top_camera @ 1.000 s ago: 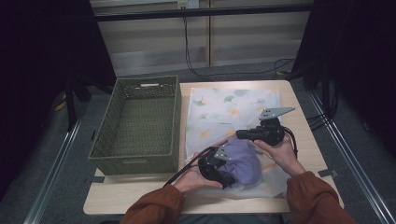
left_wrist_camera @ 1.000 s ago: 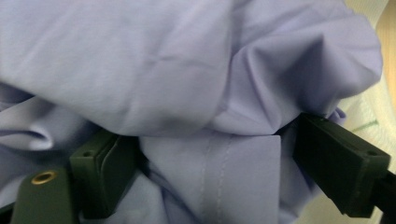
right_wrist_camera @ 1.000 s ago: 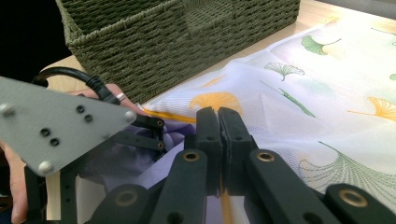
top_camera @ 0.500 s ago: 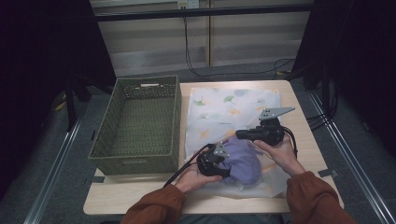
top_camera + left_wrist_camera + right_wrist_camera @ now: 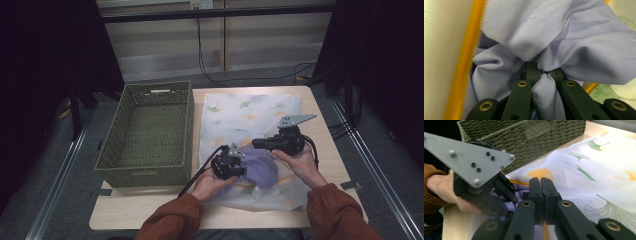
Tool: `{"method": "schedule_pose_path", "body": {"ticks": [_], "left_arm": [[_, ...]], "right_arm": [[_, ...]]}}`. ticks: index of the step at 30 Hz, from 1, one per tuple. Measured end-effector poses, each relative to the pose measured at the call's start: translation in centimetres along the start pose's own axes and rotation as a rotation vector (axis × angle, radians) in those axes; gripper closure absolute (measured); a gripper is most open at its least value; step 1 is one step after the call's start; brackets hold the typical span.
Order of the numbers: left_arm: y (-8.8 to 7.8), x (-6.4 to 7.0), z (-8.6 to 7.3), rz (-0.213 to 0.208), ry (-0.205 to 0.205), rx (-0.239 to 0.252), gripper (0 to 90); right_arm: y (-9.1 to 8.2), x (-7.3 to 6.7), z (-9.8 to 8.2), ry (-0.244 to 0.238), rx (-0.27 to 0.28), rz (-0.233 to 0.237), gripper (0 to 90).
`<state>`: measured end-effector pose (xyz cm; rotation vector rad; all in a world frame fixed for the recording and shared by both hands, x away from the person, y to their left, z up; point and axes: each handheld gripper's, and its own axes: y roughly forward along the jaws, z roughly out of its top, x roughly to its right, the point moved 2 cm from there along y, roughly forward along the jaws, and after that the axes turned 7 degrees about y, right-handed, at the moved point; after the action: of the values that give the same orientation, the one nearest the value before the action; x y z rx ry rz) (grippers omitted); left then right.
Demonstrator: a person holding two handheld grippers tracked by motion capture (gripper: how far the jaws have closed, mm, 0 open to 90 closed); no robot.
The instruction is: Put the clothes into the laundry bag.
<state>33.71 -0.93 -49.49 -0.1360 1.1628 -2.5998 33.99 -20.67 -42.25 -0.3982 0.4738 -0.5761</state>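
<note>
while the left gripper [image 5: 240, 167] had just clamped its jaws on a fold of the lilac cloth [image 5: 260, 170] bunched at the mat's [image 5: 250, 115] 6 o'clock edge, the right gripper [image 5: 541, 192] pinched the yellow-trimmed mat edge, so next probably called for lifting the cloth toward the basket [image 5: 150, 130] at 9 o'clock.

The garment [image 5: 260, 170] is plain pale lavender with matching stitching. The cloth [image 5: 250, 117] beneath it is white, printed with green and orange ginkgo leaves, and has an orange hem. The woven basket [image 5: 145, 135] is olive green. The desk [image 5: 327, 130] is light wood. Both tongs are black, topped by grey plates. The person's sleeves [image 5: 170, 222] are rust orange.
</note>
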Motion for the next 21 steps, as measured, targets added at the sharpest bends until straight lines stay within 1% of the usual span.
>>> {"method": "schedule_pose_path", "body": {"ticks": [1,2,3,4,5,6,7,8,9,10,11,12,13,14,15,16,18,19,20,21], "left_arm": [[0.0,0.0,0.1,0.004,-0.015,-0.004,83.7],[0.1,-0.1,0.1,0.004,-0.011,0.008,83.7],[0.1,-0.3,0.3,0.011,-0.023,0.013,83.7],[0.2,-0.2,0.4,0.016,-0.045,0.028,83.7],[0.2,-0.2,0.4,0.016,-0.045,0.028,83.8],[0.4,-0.3,0.8,0.022,-0.076,0.054,83.7],[0.4,-0.3,0.8,0.022,-0.076,0.054,83.8],[0.5,-0.5,1.2,0.034,-0.093,0.061,83.8],[0.5,-0.5,1.2,0.034,-0.093,0.061,83.8],[0.6,-0.6,1.4,0.042,-0.092,0.073,83.9],[0.6,-0.6,1.4,0.042,-0.092,0.073,83.9],[0.5,-0.8,1.7,0.049,-0.097,0.065,83.9],[0.5,-0.9,1.8,0.057,-0.094,0.063,84.0],[0.6,-1.0,2.0,0.067,-0.109,0.083,84.0],[0.6,-1.0,2.0,0.067,-0.109,0.083,84.1],[0.4,-1.3,2.3,0.078,-0.124,0.094,84.1],[0.4,-1.4,2.5,0.079,-0.123,0.095,84.1],[0.4,-1.6,2.7,0.076,-0.145,0.123,84.1],[0.4,-1.6,2.7,0.076,-0.145,0.123,84.2],[0.5,-1.7,2.8,0.079,-0.159,0.129,84.2]], "right_arm": [[0.0,0.0,0.0,-0.001,0.001,0.0,88.3],[0.0,0.0,0.0,0.0,0.0,0.001,88.3],[0.0,0.0,0.0,-0.002,0.001,0.002,88.3],[0.0,0.0,0.0,-0.002,0.001,0.001,88.3],[-0.1,0.0,0.1,-0.004,0.001,0.001,88.3],[-0.1,-0.1,0.1,0.0,0.004,0.005,88.3],[-0.1,-0.1,0.1,0.0,0.004,0.005,88.3],[-0.1,-0.2,0.2,-0.002,0.007,0.009,88.3],[-0.1,-0.2,0.2,-0.002,0.007,0.009,88.3],[-0.1,-0.3,0.3,-0.003,0.007,0.01,88.3],[-0.1,-0.3,0.3,-0.003,0.007,0.01,88.3],[-0.1,-0.3,0.2,-0.002,0.005,0.011,88.3],[-0.1,-0.3,0.2,-0.001,0.005,0.011,88.3],[-0.1,-0.3,0.2,0.0,0.006,0.011,88.3],[-0.2,-0.3,0.3,0.0,0.007,0.013,88.3],[-0.2,-0.3,0.3,-0.001,0.01,0.013,88.3],[-0.3,-0.4,0.3,-0.006,0.012,0.015,88.3],[-0.3,-0.4,0.4,-0.006,0.014,0.014,88.3],[-0.3,-0.4,0.4,-0.006,0.014,0.014,88.3],[-0.3,-0.4,0.4,-0.007,0.016,0.016,88.3]]}}
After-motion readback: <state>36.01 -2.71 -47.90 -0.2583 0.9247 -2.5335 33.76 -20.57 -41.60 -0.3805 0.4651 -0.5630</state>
